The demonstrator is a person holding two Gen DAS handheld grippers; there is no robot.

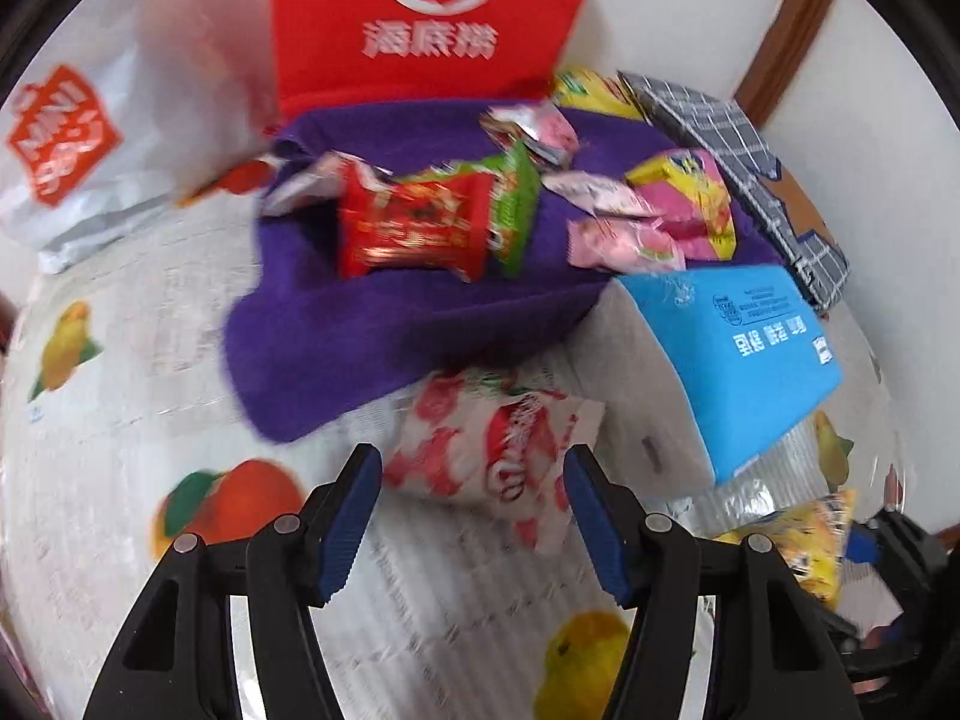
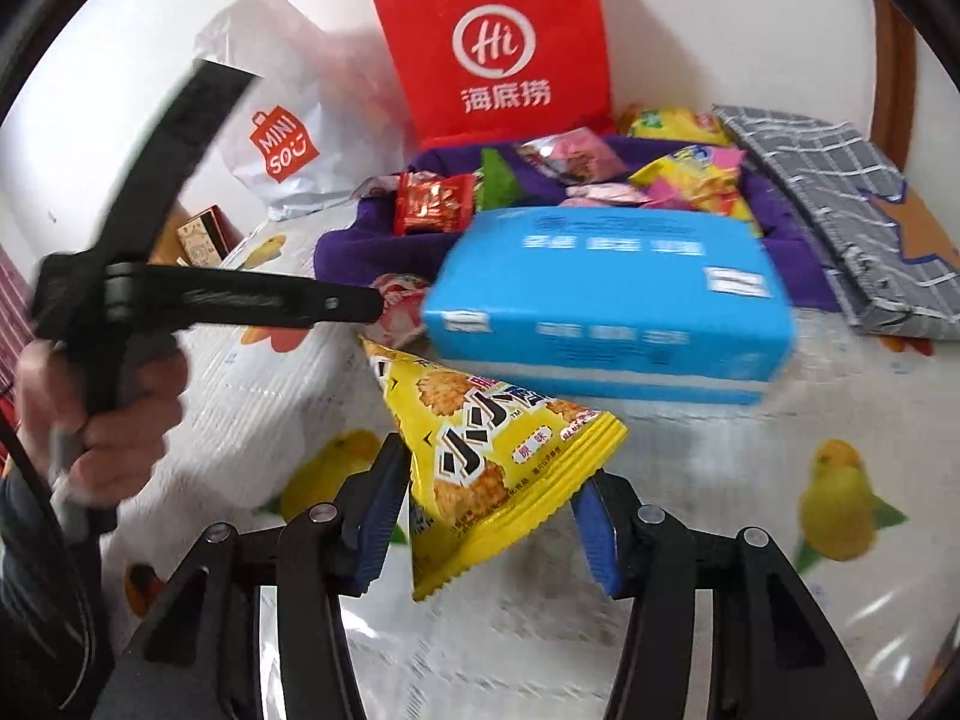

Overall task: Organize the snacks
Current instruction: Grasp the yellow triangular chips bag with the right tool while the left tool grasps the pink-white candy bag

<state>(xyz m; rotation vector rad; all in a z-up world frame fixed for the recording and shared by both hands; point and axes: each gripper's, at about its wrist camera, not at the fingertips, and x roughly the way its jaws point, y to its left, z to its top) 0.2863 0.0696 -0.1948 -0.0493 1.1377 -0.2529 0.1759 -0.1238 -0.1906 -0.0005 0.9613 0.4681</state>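
Towel (image 2: 372,243) lies on the tablecloth (image 2: 252,396), loose snack packets (image 2: 433,204) piled on it. Paper bag (image 2: 498,42) stands behind the towel, plastic bag (image 2: 282,120) to its left. Box (image 2: 606,300) sits before the towel; folded cloth (image 2: 840,204) lies right.

The right gripper (image 2: 489,531) is gripping a yellow snack bag (image 2: 480,456) between its fingers (image 2: 378,516) above the table (image 2: 690,510). Ahead, a blue box (image 2: 606,300) is lying before a purple cloth (image 2: 342,252) carrying snacks. The left gripper (image 2: 372,305) is reaching in from the left.
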